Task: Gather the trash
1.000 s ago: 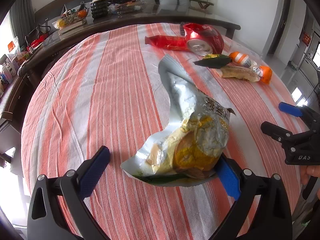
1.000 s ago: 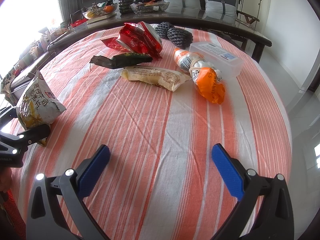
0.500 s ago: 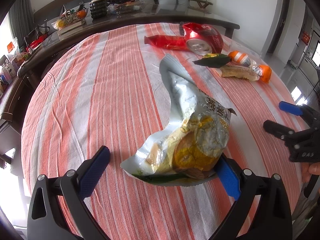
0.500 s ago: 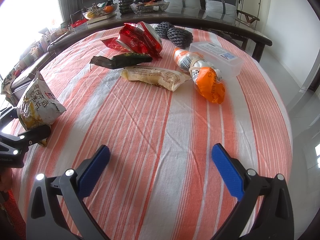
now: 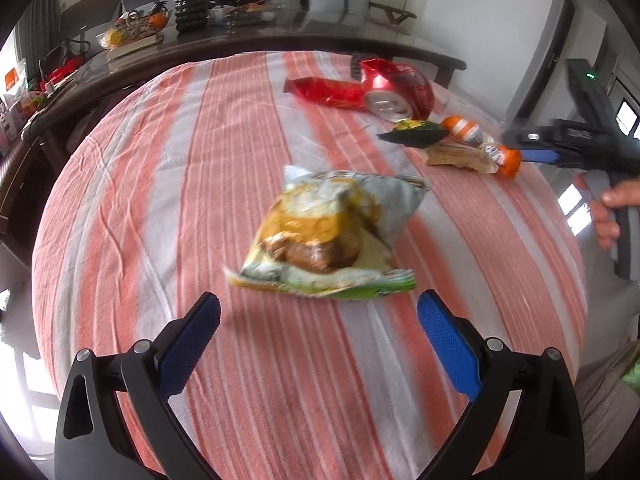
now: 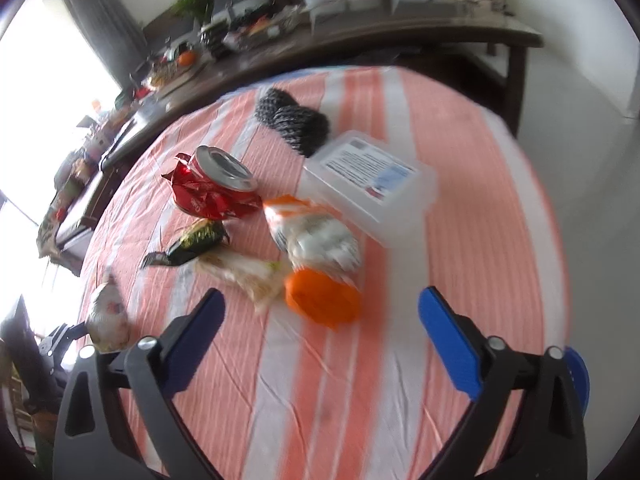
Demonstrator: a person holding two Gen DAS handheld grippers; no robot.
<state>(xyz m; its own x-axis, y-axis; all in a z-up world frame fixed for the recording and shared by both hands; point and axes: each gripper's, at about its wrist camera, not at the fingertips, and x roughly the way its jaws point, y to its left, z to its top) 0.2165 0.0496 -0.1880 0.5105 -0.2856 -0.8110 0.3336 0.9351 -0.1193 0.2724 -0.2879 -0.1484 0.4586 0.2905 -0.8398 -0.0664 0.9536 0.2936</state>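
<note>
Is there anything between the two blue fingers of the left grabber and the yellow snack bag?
No, only bare striped cloth lies between the left grabber and the yellow snack bag. The left wrist view shows it.

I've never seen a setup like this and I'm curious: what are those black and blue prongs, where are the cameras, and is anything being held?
There is no robot here. A person holds a hand-operated two-finger gripper in each hand, and each one has a wide-angle camera looking along its blue-padded fingers.

In the left camera's picture, the left gripper is open. A crumpled snack bag lies on the striped tablecloth just ahead of it, not gripped. At the right edge you can see a hand holding the other tool.

In the right camera's picture, the right gripper has just been closing a little, with nothing pinched. An orange-and-white packet lies ahead of it. Nearby are a red wrapper, a can and a clear plastic box.

Nothing is held.
</note>
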